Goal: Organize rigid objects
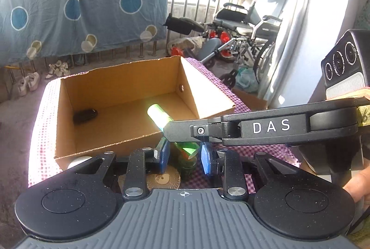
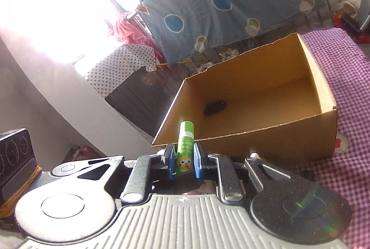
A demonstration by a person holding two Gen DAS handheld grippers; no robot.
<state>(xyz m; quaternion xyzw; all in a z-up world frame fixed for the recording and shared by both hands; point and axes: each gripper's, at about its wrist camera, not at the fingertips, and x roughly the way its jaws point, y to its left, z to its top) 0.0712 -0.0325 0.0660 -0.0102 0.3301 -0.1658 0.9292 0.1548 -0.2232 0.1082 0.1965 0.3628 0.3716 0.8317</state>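
My right tool [image 2: 184,162] clamps a green tube [image 2: 185,147] upright before the cardboard box [image 2: 266,140]. My left tool [image 1: 184,157] is closed, apparently around a dark green bottle [image 1: 187,167].

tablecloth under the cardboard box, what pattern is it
Purple-and-white gingham check on the tablecloth, clearest in the right wrist view.

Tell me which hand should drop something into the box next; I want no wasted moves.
Right. The right gripper is shut on the green tube, close to the cardboard box's near wall. Whether the left gripper holds anything is unclear.
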